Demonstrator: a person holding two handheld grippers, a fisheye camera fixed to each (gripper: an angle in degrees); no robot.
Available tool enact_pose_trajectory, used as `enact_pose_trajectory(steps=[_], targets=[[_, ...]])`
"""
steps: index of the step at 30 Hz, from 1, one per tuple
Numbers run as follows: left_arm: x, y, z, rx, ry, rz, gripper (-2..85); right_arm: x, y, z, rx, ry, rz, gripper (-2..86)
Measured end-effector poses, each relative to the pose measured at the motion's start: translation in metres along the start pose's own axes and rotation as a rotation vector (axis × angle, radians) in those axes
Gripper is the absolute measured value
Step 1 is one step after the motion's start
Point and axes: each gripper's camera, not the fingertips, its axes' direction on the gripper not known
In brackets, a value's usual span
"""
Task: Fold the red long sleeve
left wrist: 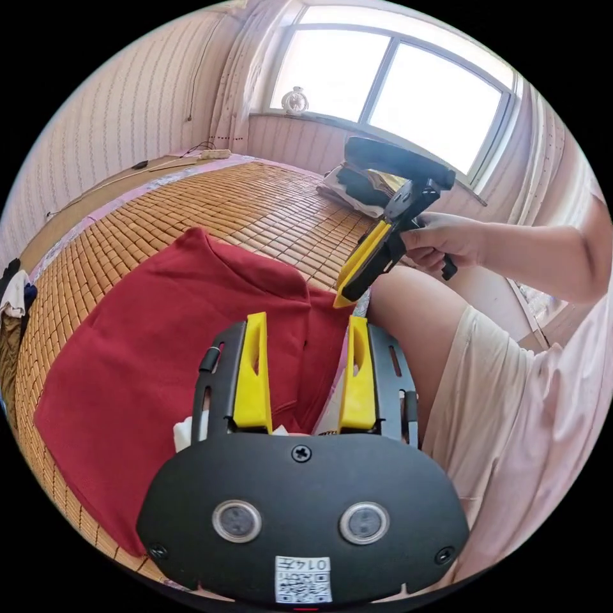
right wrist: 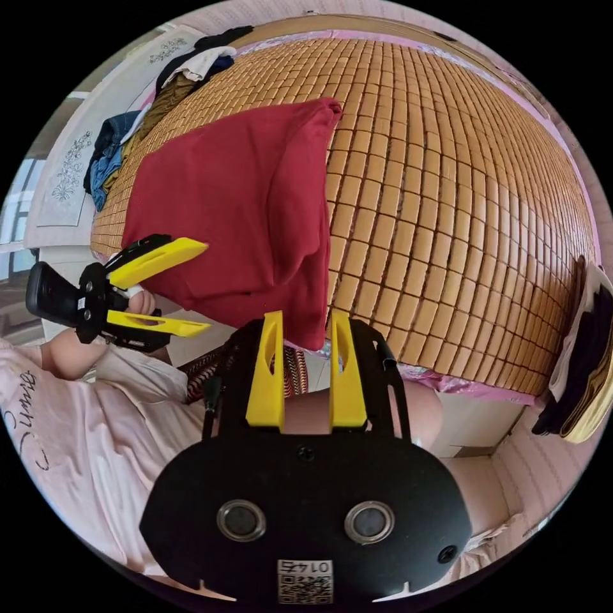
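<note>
- Left gripper view: the left claw [left wrist: 305, 357] hangs spread over the near edge of the red long sleeve [left wrist: 159, 357], pinching nothing. The shirt lies flat on a bamboo mat [left wrist: 255, 204] on the bed. The right claw [left wrist: 345, 297], held in a hand [left wrist: 444, 239], points down at the shirt's edge, its jaws close together, gripping nothing.
- Right gripper view: the right claw [right wrist: 306, 367] sits with a narrow gap between its 2 jaws, empty, just above the red long sleeve's [right wrist: 236, 198] hanging corner at the mat [right wrist: 460, 211] edge. The left claw [right wrist: 201, 287] is spread wide beside the shirt. A clothes pile [right wrist: 159, 89] lies at the mat's far end.
</note>
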Motion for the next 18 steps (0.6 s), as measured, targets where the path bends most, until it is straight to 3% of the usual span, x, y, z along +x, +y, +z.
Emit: enact_pose_trajectory(steps=[6, 8, 10, 13, 18], targets=[[0.031, -0.014, 0.037, -0.109, -0.045, 0.086, 23.3, 0.050, 0.027, -0.022, 0.025, -0.132, 0.033, 3.8], [0.042, -0.020, 0.046, -0.155, -0.059, 0.120, 23.1, 0.069, 0.043, -0.050, 0.102, -0.281, 0.017, 2.5], [0.046, -0.026, 0.047, -0.194, -0.122, 0.098, 20.4, 0.081, 0.056, -0.071, 0.197, -0.459, -0.004, 2.2], [0.048, -0.032, 0.033, -0.196, -0.342, 0.032, 6.9, 0.094, 0.073, -0.082, 0.285, -0.662, -0.039, 2.5], [0.047, -0.021, -0.008, -0.139, -0.248, -0.032, 4.6, 0.150, 0.117, -0.087, 0.496, -0.902, 0.113, 6.0]])
